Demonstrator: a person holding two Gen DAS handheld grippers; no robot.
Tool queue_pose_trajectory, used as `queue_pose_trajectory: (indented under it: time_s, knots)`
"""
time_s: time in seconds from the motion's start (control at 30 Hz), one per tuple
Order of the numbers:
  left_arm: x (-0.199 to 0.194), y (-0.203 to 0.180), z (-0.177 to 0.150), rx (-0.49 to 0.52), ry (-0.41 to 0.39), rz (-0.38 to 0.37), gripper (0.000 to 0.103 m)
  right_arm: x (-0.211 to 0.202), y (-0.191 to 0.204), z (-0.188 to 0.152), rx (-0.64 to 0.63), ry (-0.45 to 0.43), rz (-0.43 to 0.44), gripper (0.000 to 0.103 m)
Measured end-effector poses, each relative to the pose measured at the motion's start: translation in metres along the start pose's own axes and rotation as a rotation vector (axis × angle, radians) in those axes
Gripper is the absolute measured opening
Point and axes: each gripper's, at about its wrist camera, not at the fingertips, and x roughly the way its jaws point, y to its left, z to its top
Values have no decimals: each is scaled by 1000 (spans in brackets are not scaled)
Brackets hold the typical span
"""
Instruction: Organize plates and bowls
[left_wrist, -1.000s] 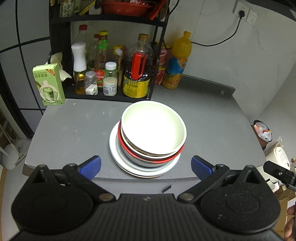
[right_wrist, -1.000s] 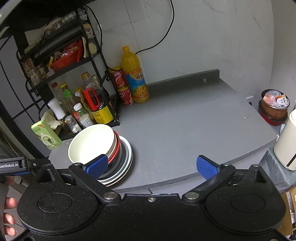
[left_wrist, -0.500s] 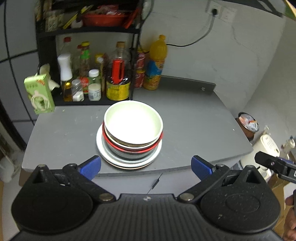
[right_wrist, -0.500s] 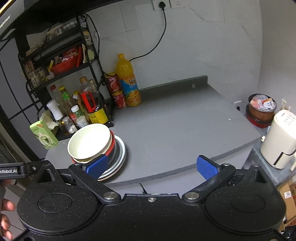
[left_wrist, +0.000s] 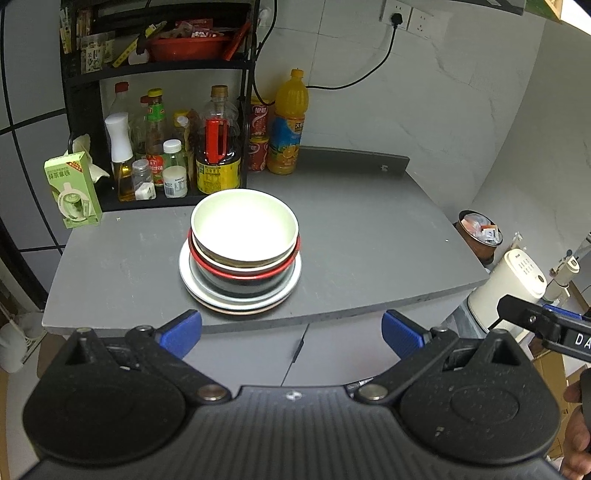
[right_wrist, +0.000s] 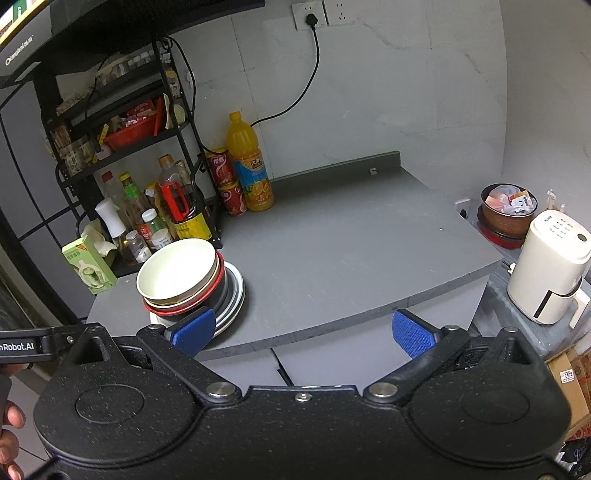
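Observation:
A stack of dishes stands on the grey counter (left_wrist: 369, 240). A cream bowl (left_wrist: 243, 229) is on top, over a red-rimmed dark bowl (left_wrist: 243, 275), on white plates (left_wrist: 240, 299). The stack also shows in the right wrist view, with the cream bowl (right_wrist: 175, 269) at the left. My left gripper (left_wrist: 291, 330) is open and empty, held back off the counter's front edge. My right gripper (right_wrist: 303, 330) is open and empty, also in front of the counter, to the right of the stack.
A black rack (left_wrist: 159, 70) with several bottles stands at the back left. A green carton (left_wrist: 72, 194), an orange juice bottle (left_wrist: 288, 122) and red cans (left_wrist: 258, 136) stand near it. A white appliance (right_wrist: 550, 266) and a full pot (right_wrist: 508, 212) sit right of the counter.
Both grippers have pulled back and up from the counter, so the dish stack looks smaller and farther away. The stack itself has not moved.

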Motion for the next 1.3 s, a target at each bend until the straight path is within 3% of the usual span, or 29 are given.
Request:
queue_pose_trajectory:
  time_s: [0.6, 1.3]
  knots:
    - [-9, -8, -8, 24, -9, -13, 103, -18, 0, -10, -8, -43, -31, 103]
    - [-3, -3, -13, 4, 9, -16, 103, -15, 8, -20, -34, -8, -22, 103]
